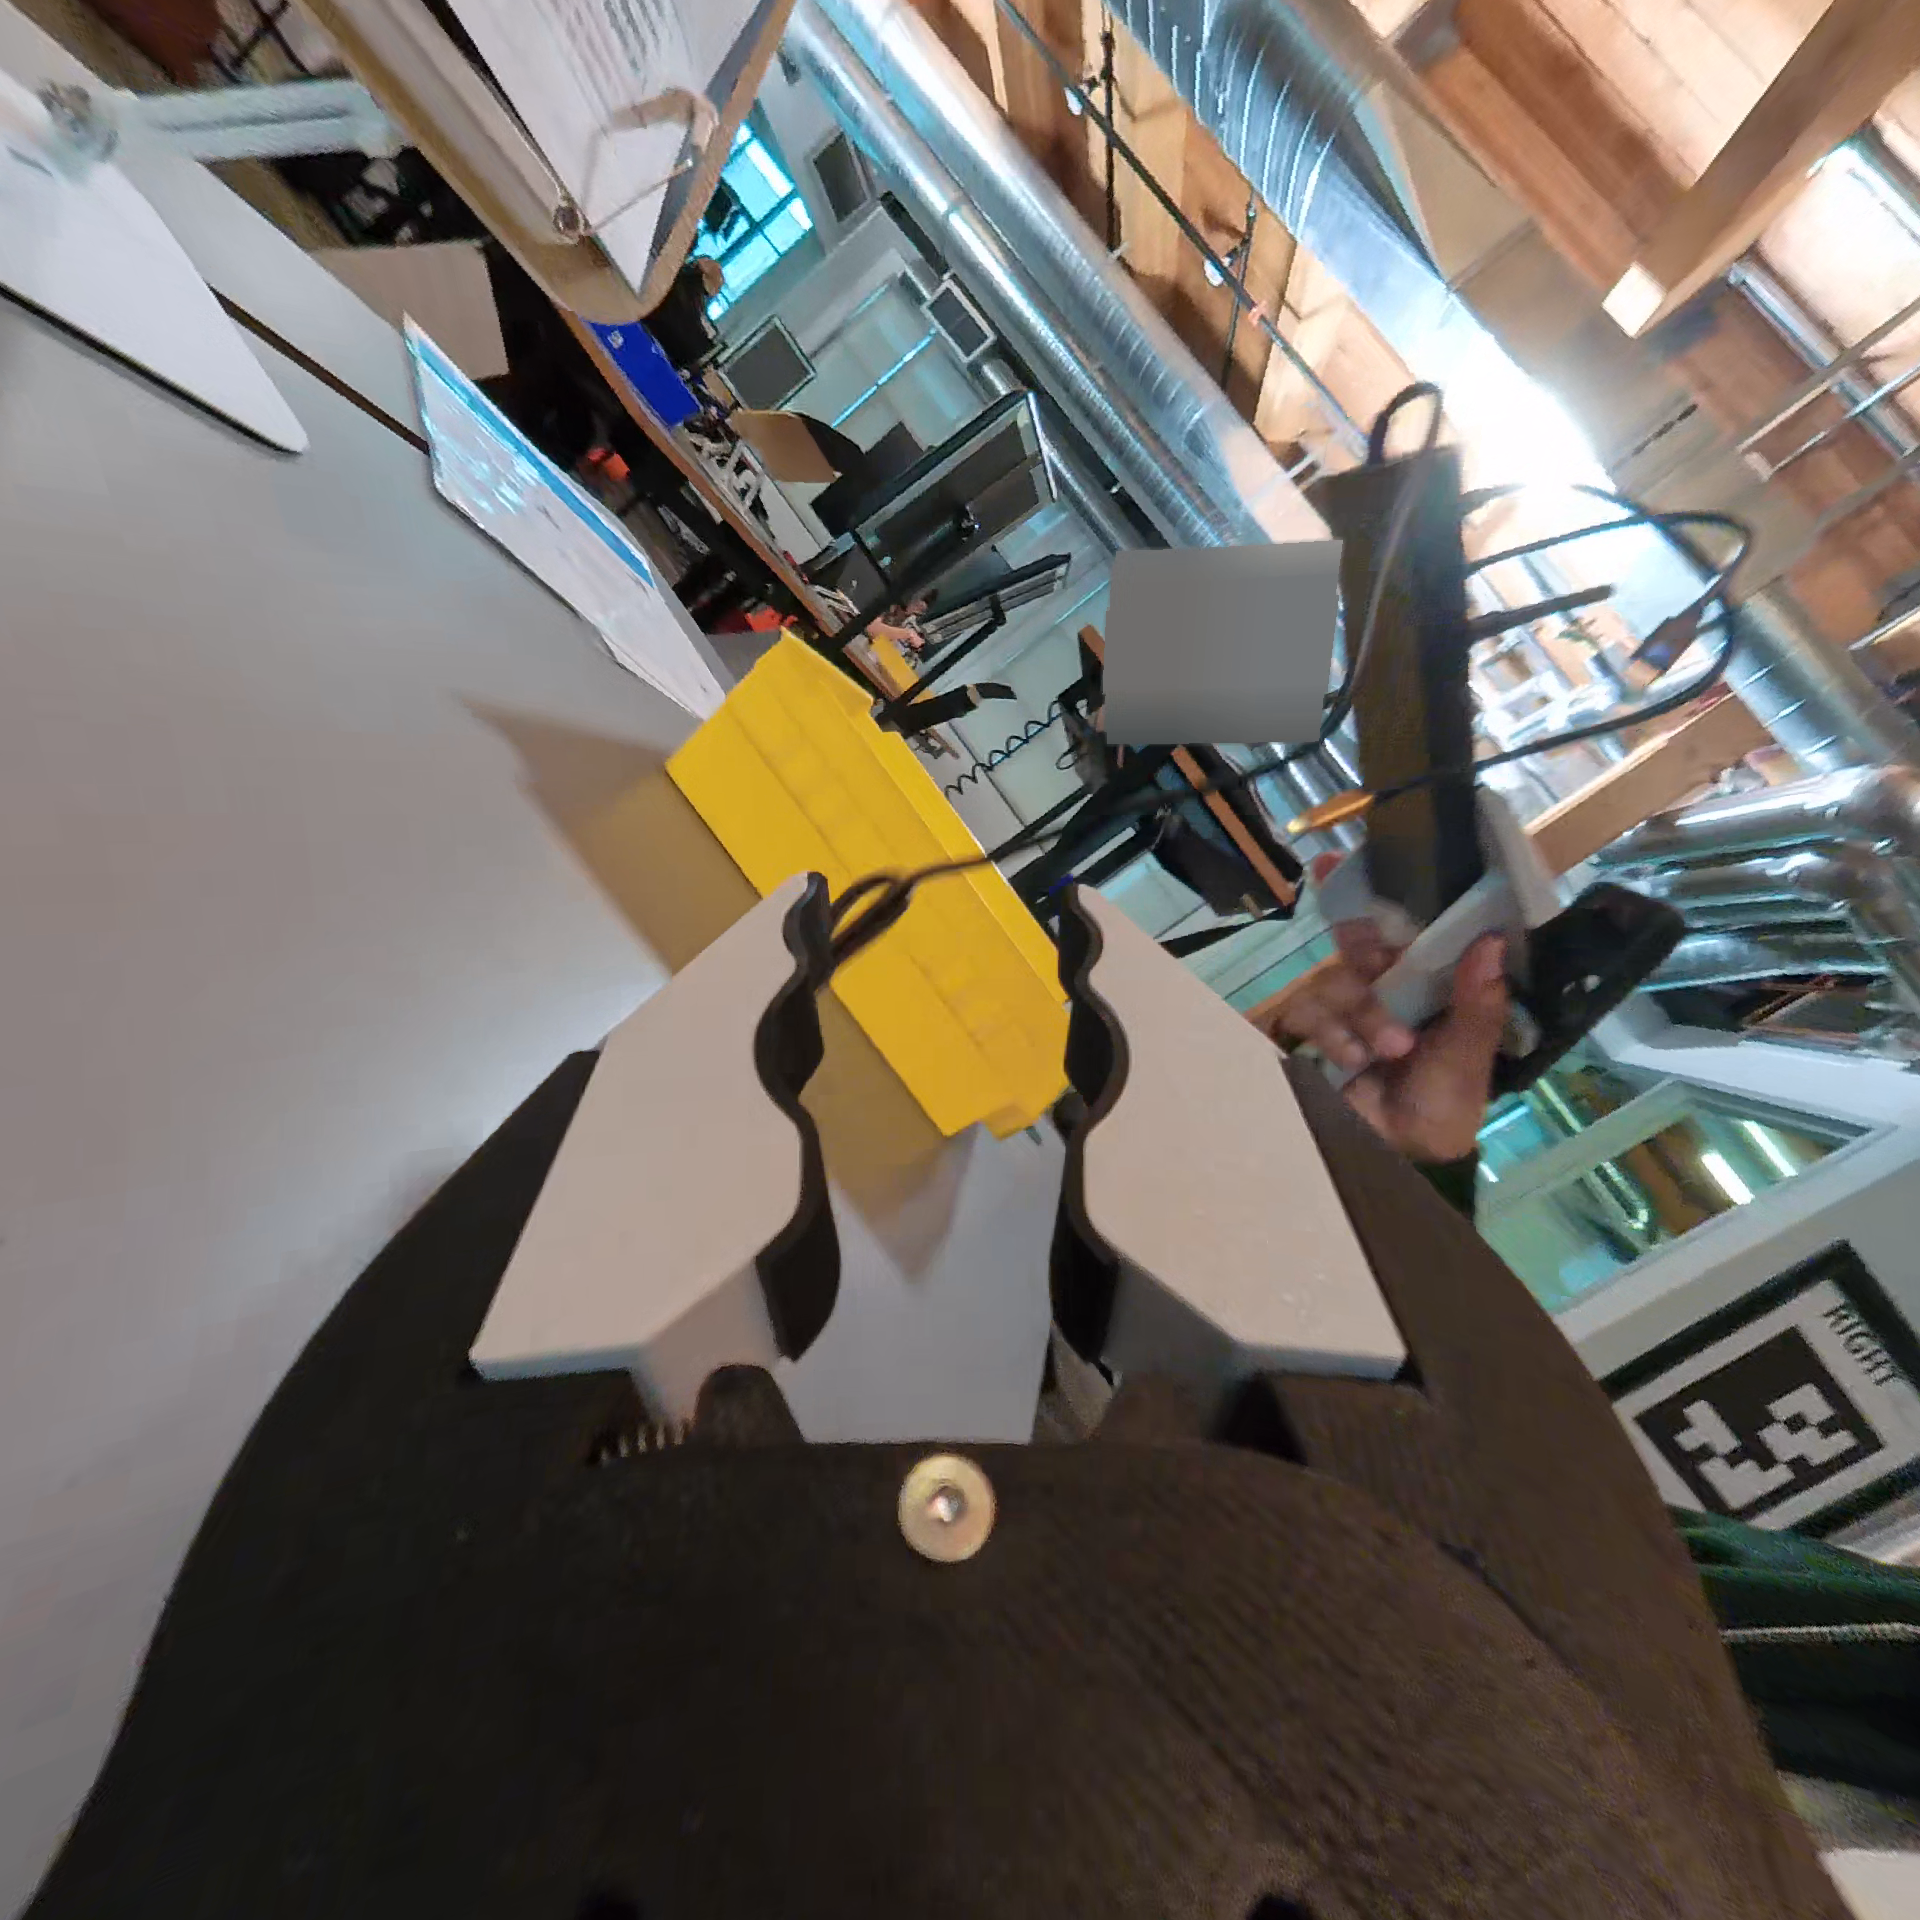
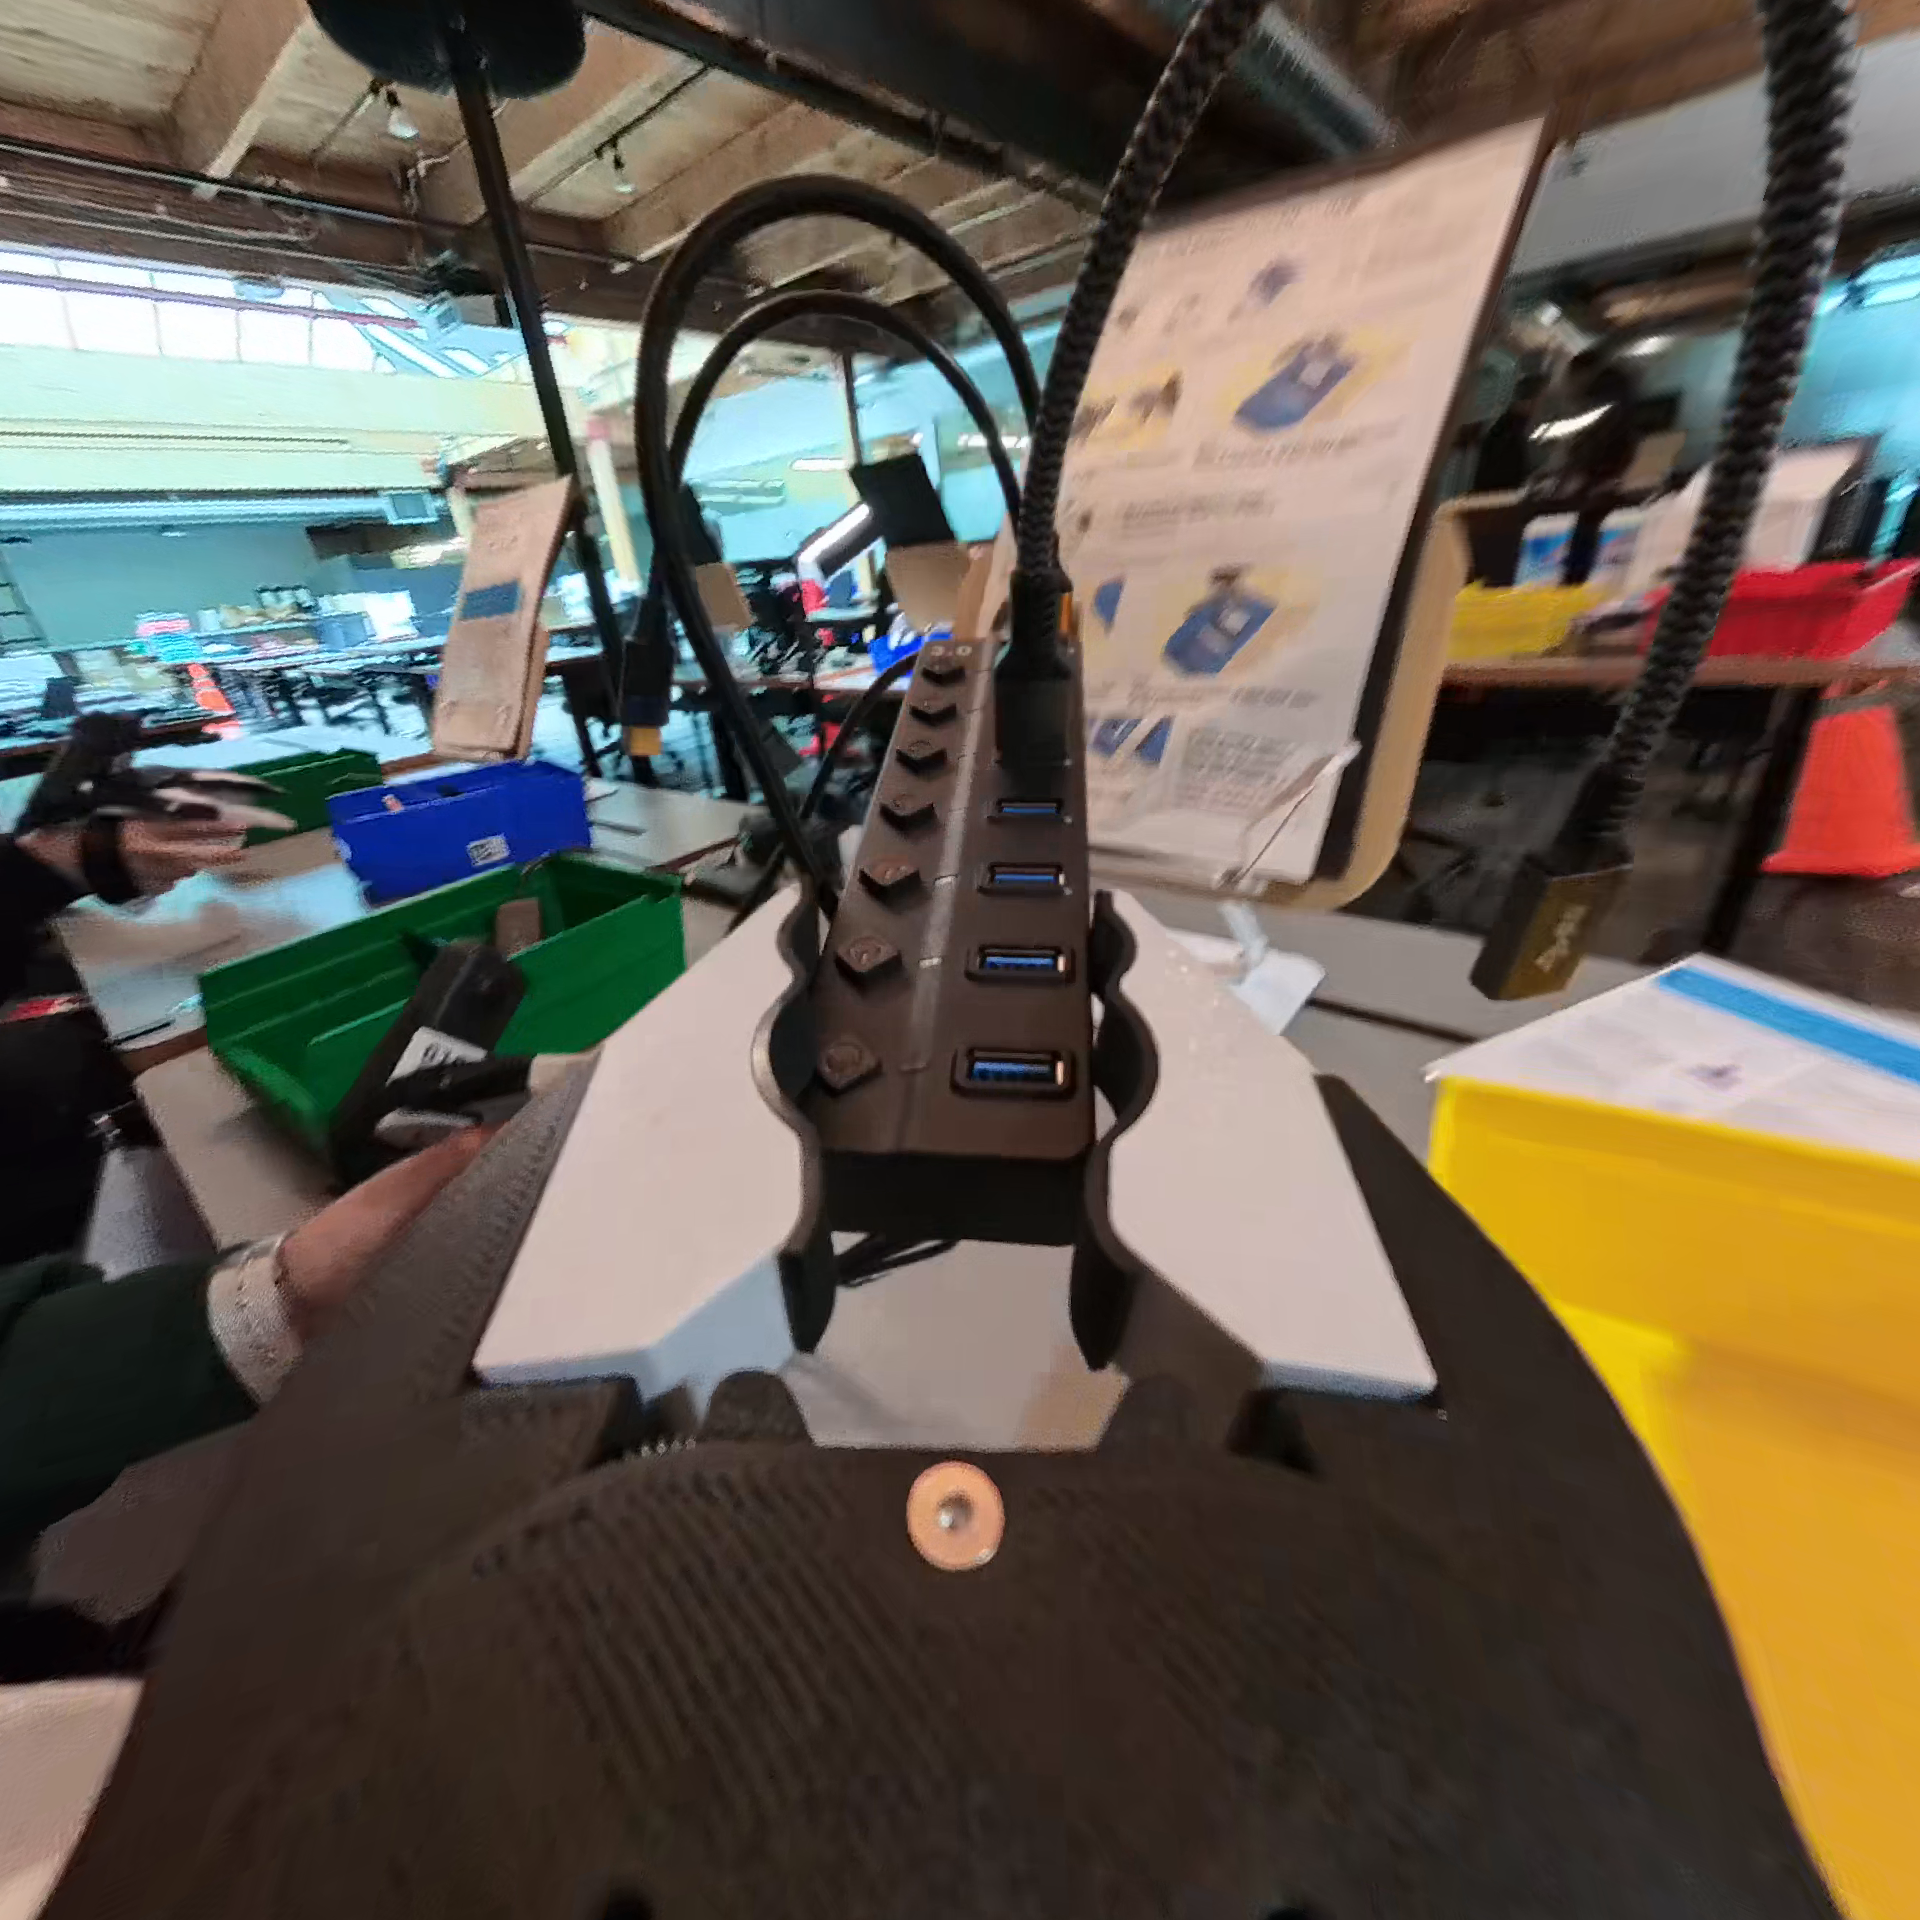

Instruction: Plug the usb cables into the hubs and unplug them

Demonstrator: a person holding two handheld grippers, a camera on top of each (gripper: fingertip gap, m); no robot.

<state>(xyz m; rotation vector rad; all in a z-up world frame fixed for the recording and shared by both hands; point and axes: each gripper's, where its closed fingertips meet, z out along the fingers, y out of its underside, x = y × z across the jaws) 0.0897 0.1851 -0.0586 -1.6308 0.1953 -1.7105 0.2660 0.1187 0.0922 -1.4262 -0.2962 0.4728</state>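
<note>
At the centre of the right wrist view, the right gripper [image 2: 951,1049] is clenched on a black USB hub [image 2: 961,966], its two dark-lined fingers [image 2: 1117,1049] pressing the hub's long sides while the hub points away up the frame. Down the hub's face run a column of small buttons on the left and blue ports on the right; four ports nearest the camera are bare, and a braided black cable [image 2: 1101,343] is plugged into one farther up, rising toward the top edge. Its other plug [image 2: 1548,925] dangles at right, apart from the hub. Two smooth black cables [image 2: 665,499] loop behind the hub. A yellow bin [image 2: 1704,1299] fills the lower right, a green bin [image 2: 436,956] sits at left, a blue bin [image 2: 457,821] behind it. In the left wrist view, the left gripper [image 1: 940,935] stands with its jaws apart, a thin black cable [image 1: 883,894] looped against the left finger's tip; whether it is pinched cannot be told. Beyond lies the same yellow bin [image 1: 862,883] on a grey table [image 1: 260,831], and at right the hub [image 1: 1403,686] is held aloft.
</note>
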